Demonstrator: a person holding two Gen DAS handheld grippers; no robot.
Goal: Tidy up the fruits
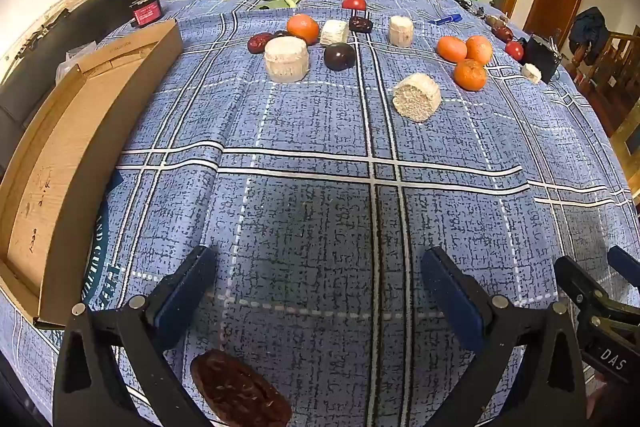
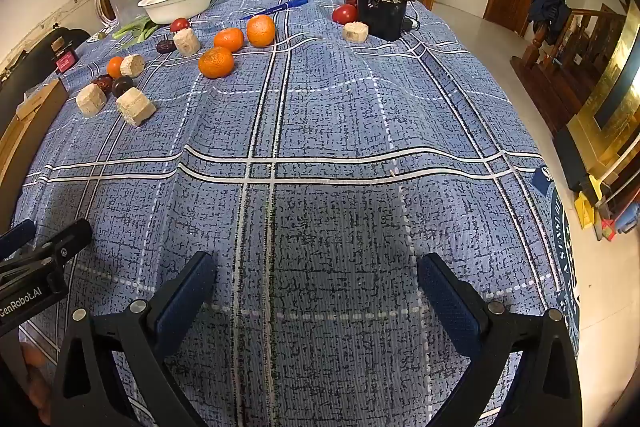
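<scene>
At the bottom of each wrist view the left gripper (image 1: 318, 291) and right gripper (image 2: 316, 297) gaped wide, holding nothing. The mandarins (image 1: 470, 74) lay well beyond, upper right of the left view, probably light, soft-skinned and prone to roll; gentle pressure across the middle seemed wisest.

left gripper (image 1: 320, 291): black angular frame | 2 dark blue ribbed pads (image 1: 182, 283) | 2 round silver screws on each arm | white "GenRobot.AI" lettering on its side || right gripper (image 2: 316, 291): same black frame, 2 blue pads (image 2: 448, 291), silver screws | white "DAS" lettering on its side
</scene>
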